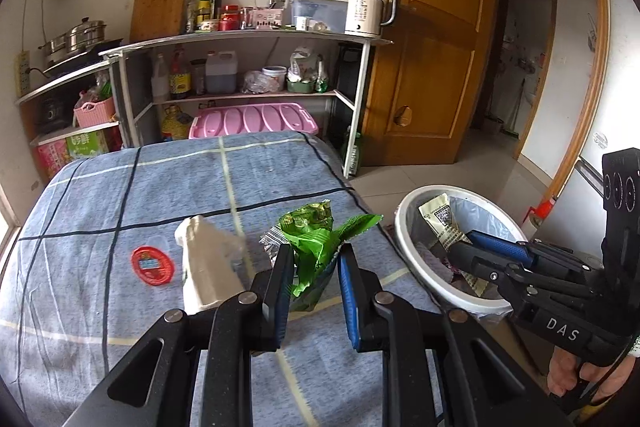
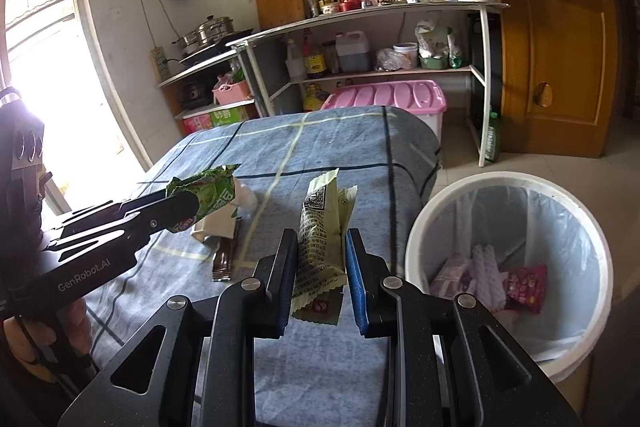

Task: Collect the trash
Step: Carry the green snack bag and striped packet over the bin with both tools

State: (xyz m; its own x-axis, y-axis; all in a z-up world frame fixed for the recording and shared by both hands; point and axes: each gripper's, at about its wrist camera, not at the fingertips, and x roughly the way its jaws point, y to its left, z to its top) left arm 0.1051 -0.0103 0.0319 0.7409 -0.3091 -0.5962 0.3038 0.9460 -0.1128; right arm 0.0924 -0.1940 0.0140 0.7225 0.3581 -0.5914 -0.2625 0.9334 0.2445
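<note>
My left gripper (image 1: 314,259) is shut on a crumpled green wrapper (image 1: 316,239) and holds it above the blue checked table (image 1: 120,195); it also shows in the right wrist view (image 2: 208,195). My right gripper (image 2: 320,247) is shut on a pale yellow-green snack wrapper (image 2: 320,239), held over the table edge beside the white trash bin (image 2: 508,187). In the left wrist view the right gripper (image 1: 460,247) holds that wrapper (image 1: 438,219) over the bin (image 1: 404,223). A white paper carton (image 1: 204,267), a red lid (image 1: 153,265) and a brown wrapper (image 2: 226,259) lie on the table.
The bin has a clear liner and holds several pink and red wrappers (image 2: 520,285). Metal shelves (image 1: 256,39) with bottles, a kettle (image 1: 366,9) and a pink storage box (image 1: 252,119) stand behind the table. A wooden door (image 1: 436,27) is at the right.
</note>
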